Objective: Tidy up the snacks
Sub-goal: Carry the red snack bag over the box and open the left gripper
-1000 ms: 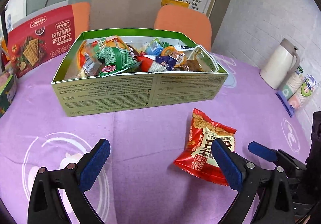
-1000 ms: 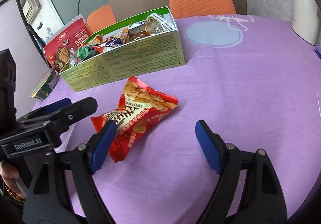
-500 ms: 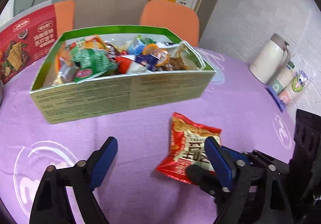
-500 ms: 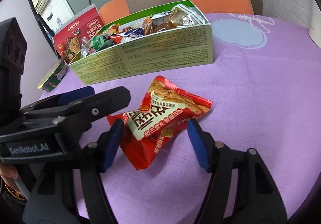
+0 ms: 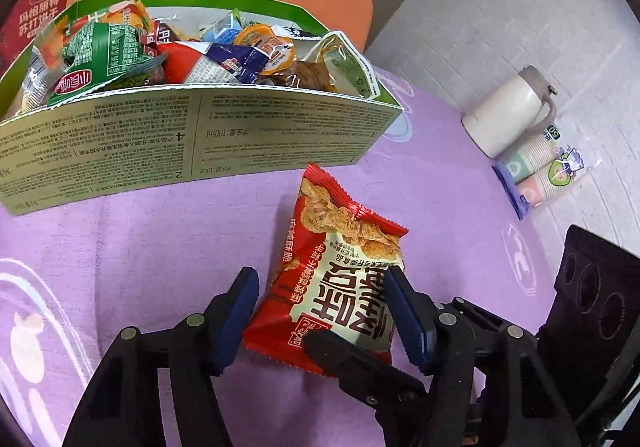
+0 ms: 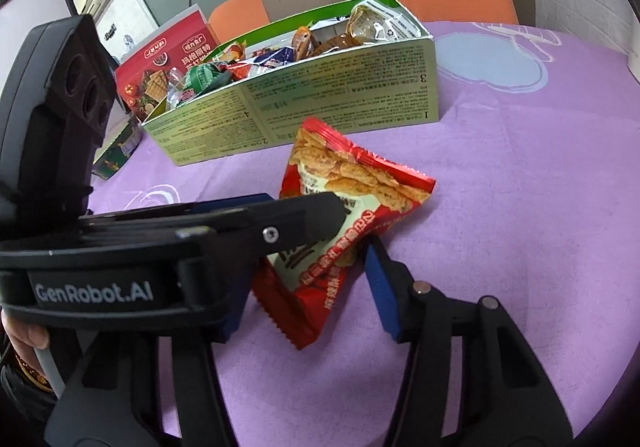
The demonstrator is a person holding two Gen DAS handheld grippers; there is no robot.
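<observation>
A red snack packet [image 5: 340, 279] is seen lying on the purple tablecloth [image 5: 140, 239], just on the near side of the green cardboard box [image 5: 192, 143], which is filled with assorted wrapped snacks [image 5: 200, 59]. The packet is flanked by both grippers. The left gripper [image 5: 320, 311] is held spread, its blue pads on either side of the packet's near end. The right gripper [image 6: 304, 279] is likewise held apart around the packet [image 6: 340, 215], though its left finger is hidden behind the other gripper. Whether any pad touches the wrapper cannot be told. A white jug [image 5: 508, 115] and stacked paper cups [image 5: 536, 171] are seen at the far right.
</observation>
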